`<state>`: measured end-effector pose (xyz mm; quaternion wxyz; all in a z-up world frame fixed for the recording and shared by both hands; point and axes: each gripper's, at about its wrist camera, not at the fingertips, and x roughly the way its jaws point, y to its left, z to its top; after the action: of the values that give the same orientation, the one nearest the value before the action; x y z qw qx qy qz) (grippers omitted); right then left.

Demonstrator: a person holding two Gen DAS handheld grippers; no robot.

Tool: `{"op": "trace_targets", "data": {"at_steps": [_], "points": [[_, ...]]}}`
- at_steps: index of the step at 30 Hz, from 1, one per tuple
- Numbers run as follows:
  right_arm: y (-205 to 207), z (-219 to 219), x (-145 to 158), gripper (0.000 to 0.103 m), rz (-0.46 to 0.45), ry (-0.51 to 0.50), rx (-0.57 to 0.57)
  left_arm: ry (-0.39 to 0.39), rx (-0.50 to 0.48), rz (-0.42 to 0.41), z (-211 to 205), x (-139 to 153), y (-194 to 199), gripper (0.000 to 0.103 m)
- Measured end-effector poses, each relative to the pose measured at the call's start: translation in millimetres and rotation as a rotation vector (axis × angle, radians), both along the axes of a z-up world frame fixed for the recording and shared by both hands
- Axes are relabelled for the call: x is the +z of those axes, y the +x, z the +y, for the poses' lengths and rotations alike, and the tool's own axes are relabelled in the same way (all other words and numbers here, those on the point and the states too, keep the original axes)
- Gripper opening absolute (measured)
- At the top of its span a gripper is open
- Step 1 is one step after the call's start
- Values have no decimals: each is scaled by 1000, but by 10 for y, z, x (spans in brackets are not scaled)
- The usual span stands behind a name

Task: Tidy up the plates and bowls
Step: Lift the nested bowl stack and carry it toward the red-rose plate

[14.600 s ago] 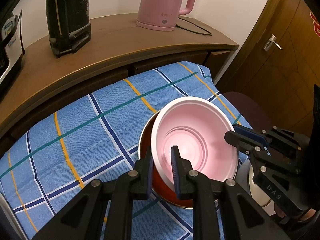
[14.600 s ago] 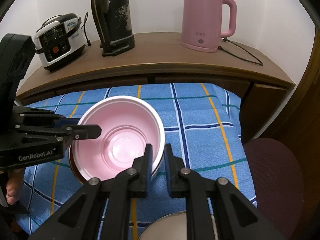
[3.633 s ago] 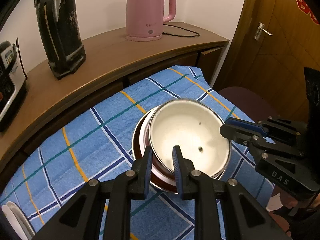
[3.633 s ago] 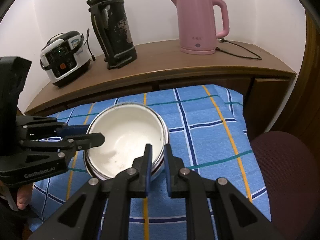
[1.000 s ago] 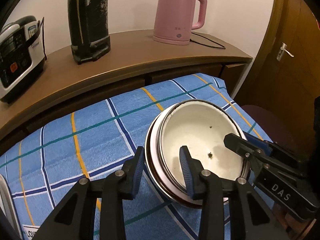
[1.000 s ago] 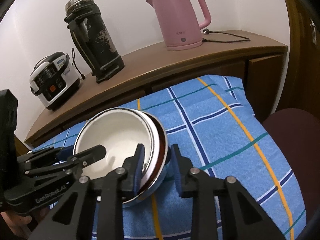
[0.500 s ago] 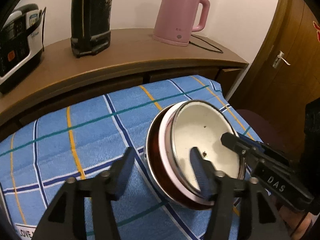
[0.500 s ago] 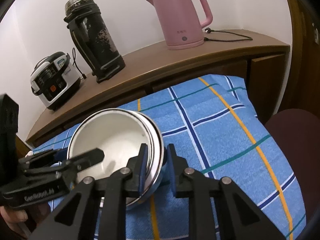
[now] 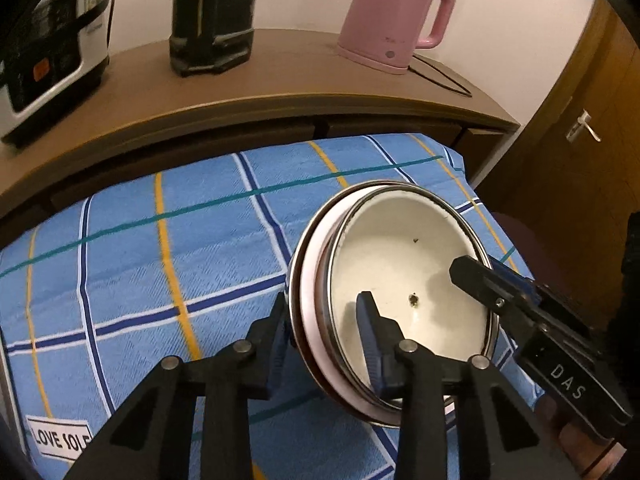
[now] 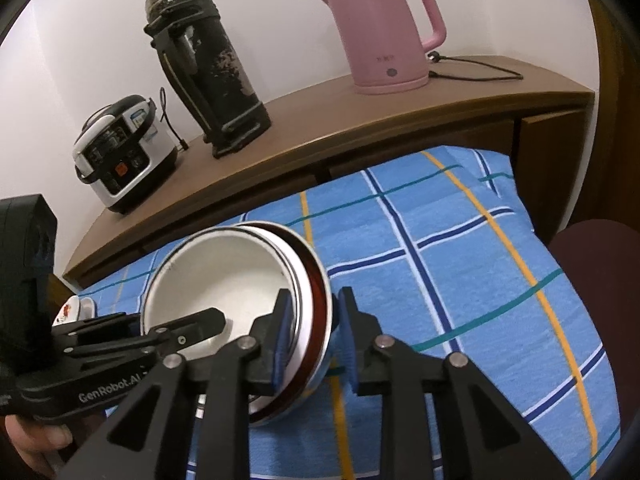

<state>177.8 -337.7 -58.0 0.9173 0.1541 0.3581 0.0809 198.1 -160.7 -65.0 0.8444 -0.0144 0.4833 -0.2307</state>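
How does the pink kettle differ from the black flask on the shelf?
The kettle is pink, clean and squat, with a side handle and a cord. The flask is black, scuffed, taller and narrower, with no cord showing. Both stand upright on the wooden shelf.

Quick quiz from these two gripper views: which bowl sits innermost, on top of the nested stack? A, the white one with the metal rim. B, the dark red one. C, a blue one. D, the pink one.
A: the white bowl with its metal rim shows its whole inside, while the pink bowl and the dark red bowl show only as rims around it.
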Motion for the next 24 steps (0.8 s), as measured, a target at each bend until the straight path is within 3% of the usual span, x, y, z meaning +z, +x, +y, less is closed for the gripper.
{"op": "trace_targets", "data": {"at_steps": [9, 24], "points": [[-18, 236, 188, 23, -12, -12, 82, -65, 42, 34, 359, 92, -74, 35], [30, 946, 319, 23, -40, -53, 235, -78, 201, -38, 1078, 201, -312, 35]]}}
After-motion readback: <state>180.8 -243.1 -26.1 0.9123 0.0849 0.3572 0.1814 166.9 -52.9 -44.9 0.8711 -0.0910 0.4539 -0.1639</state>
